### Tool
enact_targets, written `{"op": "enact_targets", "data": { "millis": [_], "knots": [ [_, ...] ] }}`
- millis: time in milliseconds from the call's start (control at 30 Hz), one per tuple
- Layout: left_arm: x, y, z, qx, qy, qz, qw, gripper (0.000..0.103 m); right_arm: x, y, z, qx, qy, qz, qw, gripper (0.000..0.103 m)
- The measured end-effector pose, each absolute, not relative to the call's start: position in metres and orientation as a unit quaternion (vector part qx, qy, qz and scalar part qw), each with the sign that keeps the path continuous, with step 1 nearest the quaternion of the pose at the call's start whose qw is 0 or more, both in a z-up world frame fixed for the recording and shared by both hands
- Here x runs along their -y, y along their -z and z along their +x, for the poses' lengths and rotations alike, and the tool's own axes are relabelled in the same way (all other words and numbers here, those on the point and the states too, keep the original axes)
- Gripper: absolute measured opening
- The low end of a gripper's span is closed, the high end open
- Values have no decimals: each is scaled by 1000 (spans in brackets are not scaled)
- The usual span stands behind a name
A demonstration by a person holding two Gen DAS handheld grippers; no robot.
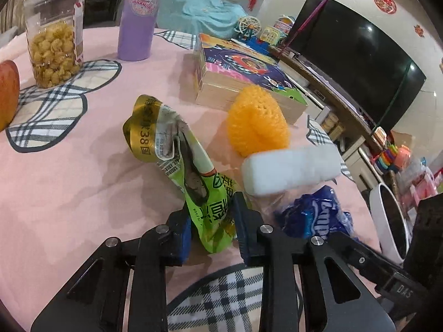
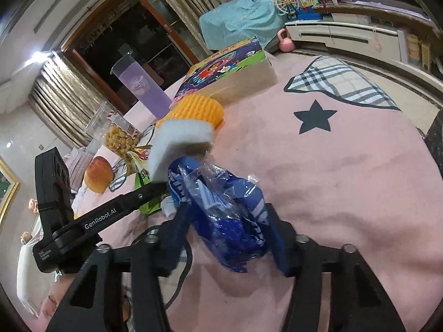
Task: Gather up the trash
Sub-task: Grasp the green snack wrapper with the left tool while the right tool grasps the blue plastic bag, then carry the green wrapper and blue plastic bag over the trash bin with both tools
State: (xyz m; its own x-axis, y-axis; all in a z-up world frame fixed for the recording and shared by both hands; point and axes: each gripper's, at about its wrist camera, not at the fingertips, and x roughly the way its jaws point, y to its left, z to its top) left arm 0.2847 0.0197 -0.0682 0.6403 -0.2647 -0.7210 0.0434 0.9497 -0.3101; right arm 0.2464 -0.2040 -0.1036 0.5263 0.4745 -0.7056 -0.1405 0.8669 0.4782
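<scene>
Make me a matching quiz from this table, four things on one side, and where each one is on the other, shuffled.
Things:
1. green snack wrapper
2. blue plastic bag
3. popcorn tub
4. white foam block

Places:
A. standing on a plaid patch of the tablecloth
B. between the fingers of the right claw
C. lying just in front of the orange net ball
D. between the fingers of the left claw

Pairs: 1-D, 2-B, 3-A, 4-C

Green and gold wrapper (image 1: 155,138): "38"
Left gripper (image 2: 116,210), arm: "GenRobot.AI"
Right gripper (image 1: 398,293), arm: "DAS"
Purple tumbler (image 1: 139,16), round label: "INNANONG", partly legible
</scene>
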Motion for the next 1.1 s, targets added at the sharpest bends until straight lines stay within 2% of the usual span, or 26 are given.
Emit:
{"op": "enact_targets", "data": {
  "millis": [33, 433, 1100],
  "knots": [
    [-20, 67, 282, -415, 86, -130, 896, 19, 204, 101, 243, -450, -180, 179, 856, 47],
    [-31, 62, 211, -428, 114, -161, 882, 19, 233, 89, 201, -444, -166, 196, 859, 44],
    [53, 49, 148, -436, 210, -119, 867, 19, 293, 73, 143, -420, -118, 225, 871, 44]
  ]
}}
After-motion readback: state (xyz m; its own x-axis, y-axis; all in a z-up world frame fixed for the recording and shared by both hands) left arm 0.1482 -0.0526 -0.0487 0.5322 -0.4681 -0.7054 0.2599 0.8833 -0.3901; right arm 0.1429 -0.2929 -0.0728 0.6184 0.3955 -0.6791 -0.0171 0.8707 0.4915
